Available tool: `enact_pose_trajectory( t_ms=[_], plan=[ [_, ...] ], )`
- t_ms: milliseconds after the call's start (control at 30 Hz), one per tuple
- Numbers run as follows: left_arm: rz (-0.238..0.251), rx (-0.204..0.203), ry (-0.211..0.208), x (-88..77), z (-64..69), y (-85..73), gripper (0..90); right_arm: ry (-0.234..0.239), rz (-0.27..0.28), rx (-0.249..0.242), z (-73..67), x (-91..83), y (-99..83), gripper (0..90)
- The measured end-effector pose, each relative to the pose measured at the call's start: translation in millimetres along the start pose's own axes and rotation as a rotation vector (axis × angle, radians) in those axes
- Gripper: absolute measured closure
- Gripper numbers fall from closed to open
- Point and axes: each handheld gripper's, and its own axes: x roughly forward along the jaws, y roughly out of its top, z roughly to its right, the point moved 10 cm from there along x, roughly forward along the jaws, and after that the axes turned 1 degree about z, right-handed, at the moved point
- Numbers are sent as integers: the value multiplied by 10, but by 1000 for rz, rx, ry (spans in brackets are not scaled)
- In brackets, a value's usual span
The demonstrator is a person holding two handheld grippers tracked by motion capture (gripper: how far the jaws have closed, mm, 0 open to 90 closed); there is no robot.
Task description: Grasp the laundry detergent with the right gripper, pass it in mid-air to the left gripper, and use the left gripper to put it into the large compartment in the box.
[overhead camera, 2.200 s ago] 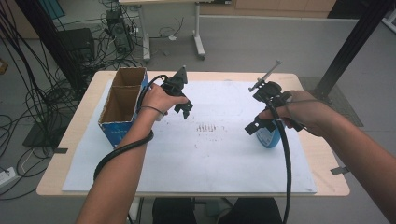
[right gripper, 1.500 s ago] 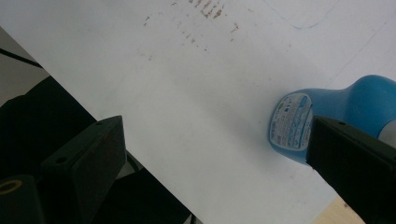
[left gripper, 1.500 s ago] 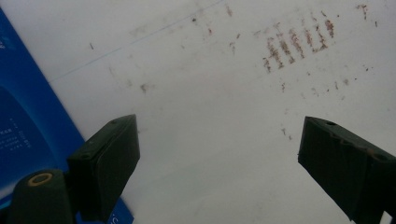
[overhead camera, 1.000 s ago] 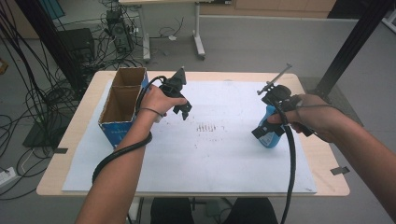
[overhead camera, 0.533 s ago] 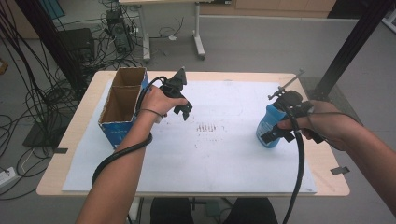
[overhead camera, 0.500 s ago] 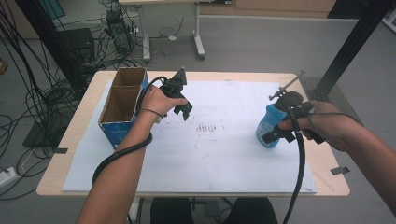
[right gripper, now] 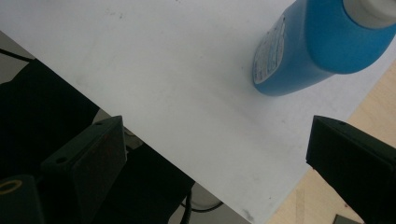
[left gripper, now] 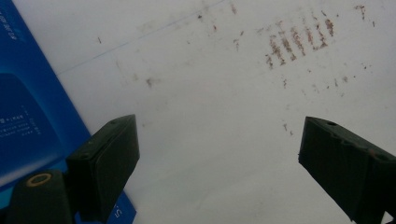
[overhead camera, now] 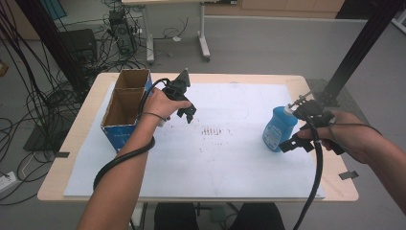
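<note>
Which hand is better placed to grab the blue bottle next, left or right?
Right. The right gripper is right beside the blue bottle, jaws open. The left gripper sits across the white sheet, by the cardboard box.

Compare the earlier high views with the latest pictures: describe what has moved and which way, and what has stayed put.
The right gripper has swung from in front of the blue bottle out to the table's right edge, open and holding nothing. The bottle stands upright where it was. The left gripper, open over the white sheet, and the cardboard box have not shifted.
</note>
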Motion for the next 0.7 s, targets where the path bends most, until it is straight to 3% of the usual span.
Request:
enact_pose_trajectory(
  t_ms=[700],
  plan=[
    [4, 3, -16, -70, 94, -152, 127, -7, 13, 18, 123, 64, -157, 46]
  ],
)
